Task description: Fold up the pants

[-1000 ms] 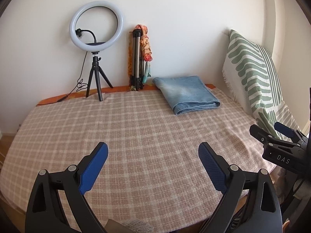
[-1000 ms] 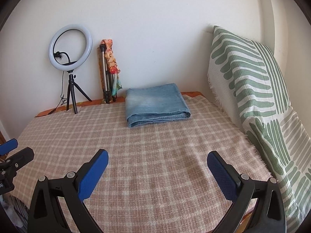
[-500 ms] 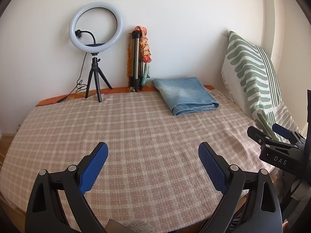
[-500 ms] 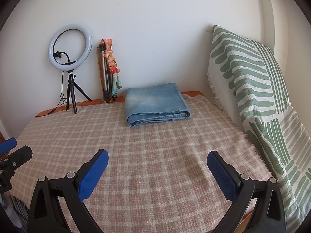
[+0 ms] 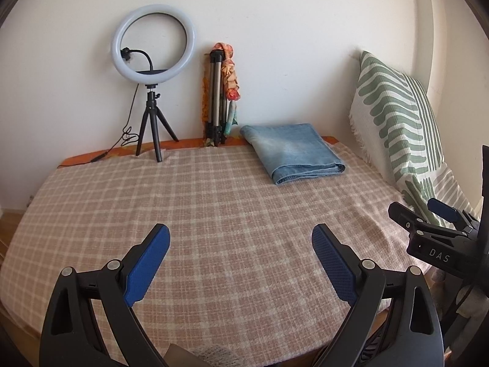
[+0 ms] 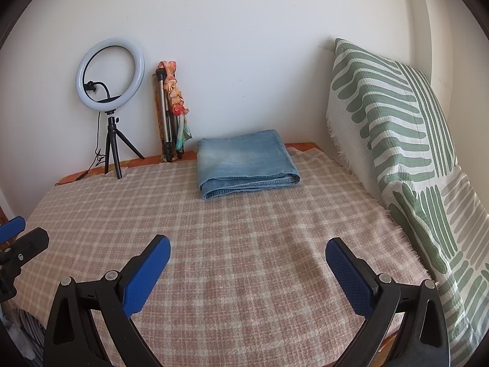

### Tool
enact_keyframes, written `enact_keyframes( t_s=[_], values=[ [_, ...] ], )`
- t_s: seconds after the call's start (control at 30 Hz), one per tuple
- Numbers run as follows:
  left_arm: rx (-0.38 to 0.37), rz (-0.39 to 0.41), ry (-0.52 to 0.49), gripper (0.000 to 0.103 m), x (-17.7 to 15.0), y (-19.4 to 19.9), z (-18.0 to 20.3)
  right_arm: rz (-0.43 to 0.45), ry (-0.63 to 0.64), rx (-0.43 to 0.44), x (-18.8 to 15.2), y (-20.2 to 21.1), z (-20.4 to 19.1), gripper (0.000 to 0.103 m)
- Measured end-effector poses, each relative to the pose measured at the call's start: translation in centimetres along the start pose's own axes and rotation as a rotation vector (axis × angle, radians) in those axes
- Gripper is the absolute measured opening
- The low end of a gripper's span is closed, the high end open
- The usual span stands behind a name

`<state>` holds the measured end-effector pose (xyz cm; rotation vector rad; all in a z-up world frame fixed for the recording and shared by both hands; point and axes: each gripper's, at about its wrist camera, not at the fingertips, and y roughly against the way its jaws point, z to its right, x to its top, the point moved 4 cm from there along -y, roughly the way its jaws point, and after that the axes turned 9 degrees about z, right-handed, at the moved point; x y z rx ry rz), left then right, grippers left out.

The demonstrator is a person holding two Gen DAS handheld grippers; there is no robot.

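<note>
1. At the left edge of the right wrist view, only a blue fingertip and part of the black frame of the left gripper (image 6: 12, 235) are seen; the rest is cut off by the picture edge. In its own view the left gripper (image 5: 241, 260) is seen with its blue pads set wide apart and nothing between them, held above the checked blanket (image 5: 214, 214).
2. A ring light (image 5: 153, 41) on a small black tripod is stood at the far left of the blanket, near the wall; its cable is trailed away to the left and its end is hard to make out.
3. A folded tripod (image 5: 215, 98) with a patterned cloth (image 5: 231, 76) draped on it is leaned against the wall; its feet are partly hidden behind the blanket edge.
4. The folded jeans (image 6: 246, 163) are laid flat at the far end of the blanket, just right of the tripod and well apart from both grippers.
5. A green-and-white cushion (image 6: 394, 116) is propped along the right side, its lower part cut off by the frame.
6. The right gripper (image 6: 247, 263) is held spread open and empty; in the left wrist view only its tip (image 5: 428, 220) is shown at the right edge.
</note>
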<state>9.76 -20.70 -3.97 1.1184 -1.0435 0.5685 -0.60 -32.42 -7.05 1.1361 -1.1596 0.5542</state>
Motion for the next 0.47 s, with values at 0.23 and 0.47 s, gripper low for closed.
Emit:
enact_keyframes(
  t_s=[0.23,0.47],
  values=[
    [0.007,-0.006,0.002,0.094,-0.24,-0.23,-0.06,-0.003,0.001,0.001,-0.16,-0.11,-0.01,0.103],
    [-0.001,0.007,-0.006,0.094,-0.39,-0.23,-0.16,-0.014,0.004,0.005,-0.51,-0.57,-0.22,0.103]
  ],
)
